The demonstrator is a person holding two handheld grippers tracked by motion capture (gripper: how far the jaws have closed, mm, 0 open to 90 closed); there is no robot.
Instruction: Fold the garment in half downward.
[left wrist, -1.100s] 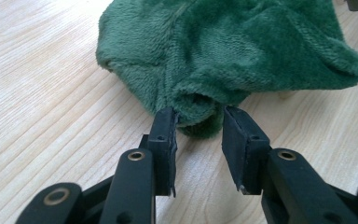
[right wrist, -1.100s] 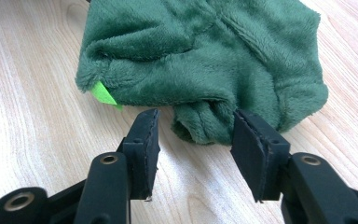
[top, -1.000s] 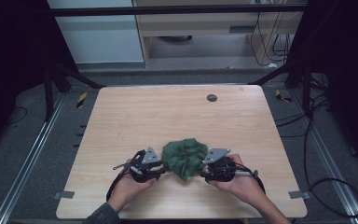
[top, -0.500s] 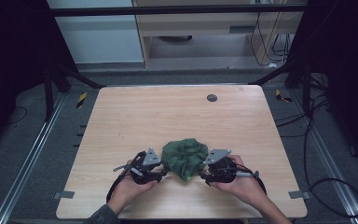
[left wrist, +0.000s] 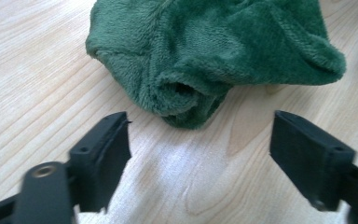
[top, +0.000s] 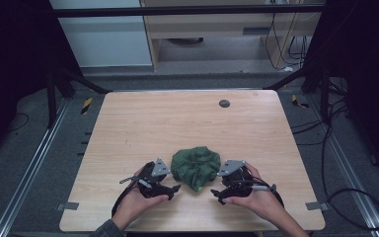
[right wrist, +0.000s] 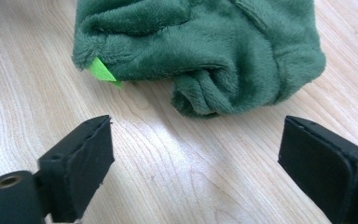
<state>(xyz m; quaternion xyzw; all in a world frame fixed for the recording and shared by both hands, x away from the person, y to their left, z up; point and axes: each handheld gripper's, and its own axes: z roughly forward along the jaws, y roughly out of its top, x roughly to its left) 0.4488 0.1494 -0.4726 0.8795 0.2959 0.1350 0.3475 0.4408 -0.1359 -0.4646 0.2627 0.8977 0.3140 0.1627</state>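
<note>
Looks like the pre-grab stage: the crumpled green cloth [top: 196, 168] sits near the table's [top: 128, 128] front edge between the left gripper [top: 173, 188] and right gripper [top: 216, 193], both wide open holding nothing, so next they'd probably each pinch a fold.

A green fuzzy cloth [top: 196, 167] is sitting in a bunch near the front of the wooden worktop [top: 187, 123]. The left tongs [top: 171, 188] are waiting just beside it on one side, and the right tongs [top: 216, 193] on the other. A small dark circle [top: 224, 103] is lying far back.
</note>
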